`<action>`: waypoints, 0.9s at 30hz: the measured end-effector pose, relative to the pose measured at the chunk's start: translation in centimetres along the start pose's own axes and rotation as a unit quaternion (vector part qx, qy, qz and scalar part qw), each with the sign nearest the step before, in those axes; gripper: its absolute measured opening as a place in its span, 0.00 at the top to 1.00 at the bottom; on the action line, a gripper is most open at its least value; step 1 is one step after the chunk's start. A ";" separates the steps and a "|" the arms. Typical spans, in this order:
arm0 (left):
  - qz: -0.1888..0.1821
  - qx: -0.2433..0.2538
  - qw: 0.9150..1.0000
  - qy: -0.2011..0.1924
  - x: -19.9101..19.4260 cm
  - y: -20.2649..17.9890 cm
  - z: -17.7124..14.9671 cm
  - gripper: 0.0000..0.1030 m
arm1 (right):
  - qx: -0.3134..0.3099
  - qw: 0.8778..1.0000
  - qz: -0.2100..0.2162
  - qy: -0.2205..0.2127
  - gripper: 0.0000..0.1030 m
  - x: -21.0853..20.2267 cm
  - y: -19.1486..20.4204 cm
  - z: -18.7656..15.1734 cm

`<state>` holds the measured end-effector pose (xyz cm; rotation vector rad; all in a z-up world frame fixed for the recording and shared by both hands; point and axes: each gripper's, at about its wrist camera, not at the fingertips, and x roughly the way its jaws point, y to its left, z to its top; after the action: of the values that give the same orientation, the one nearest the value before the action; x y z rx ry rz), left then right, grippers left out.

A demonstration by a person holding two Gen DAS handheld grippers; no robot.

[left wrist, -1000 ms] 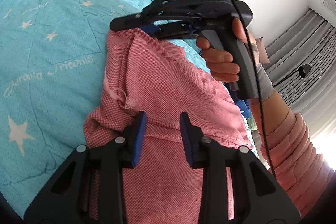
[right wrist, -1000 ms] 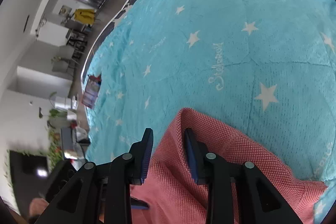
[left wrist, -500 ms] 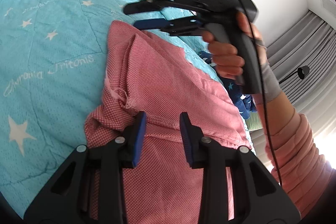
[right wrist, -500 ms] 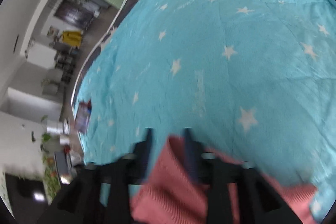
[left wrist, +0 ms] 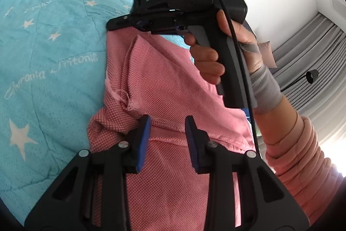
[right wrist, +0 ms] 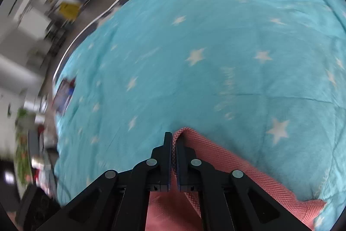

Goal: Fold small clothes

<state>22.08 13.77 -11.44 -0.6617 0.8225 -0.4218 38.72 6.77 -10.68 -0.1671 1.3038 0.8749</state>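
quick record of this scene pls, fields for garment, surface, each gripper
garment: pink checked garment, crumpled, lying on the bed
surface: turquoise quilt with white stars
left gripper: jaws apart over a fold at the near end, pads not pressing
right gripper: shut on the garment's far edge
other: person's hand on the right gripper's handle

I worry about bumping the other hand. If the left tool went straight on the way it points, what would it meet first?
Probably the pink garment spread just past the left tool, well before the right tool gripping its far edge; depth is unclear.
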 end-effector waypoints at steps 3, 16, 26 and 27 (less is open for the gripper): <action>0.000 0.001 1.000 0.000 0.0 0.0 -0.1 0.66 | 0.029 0.999 0.021 -0.018 0.97 -0.9 -1.3 -0.5; -0.006 0.029 0.994 -0.103 -5.6 -1.5 -0.6 0.64 | 0.194 0.963 -0.076 -0.174 0.82 -19.4 -8.0 -21.4; 0.074 0.038 0.996 0.019 1.6 -1.4 1.5 0.81 | 0.359 0.901 -0.016 -0.245 1.00 -19.1 -16.1 -35.7; 0.071 0.028 0.997 0.023 1.0 -1.3 1.7 0.79 | 0.361 0.899 -0.019 -0.246 1.00 -19.3 -16.1 -35.8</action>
<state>23.91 12.89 -10.26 -0.5397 0.8917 -0.3315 21.55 -33.42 -10.12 0.5815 1.0564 0.3142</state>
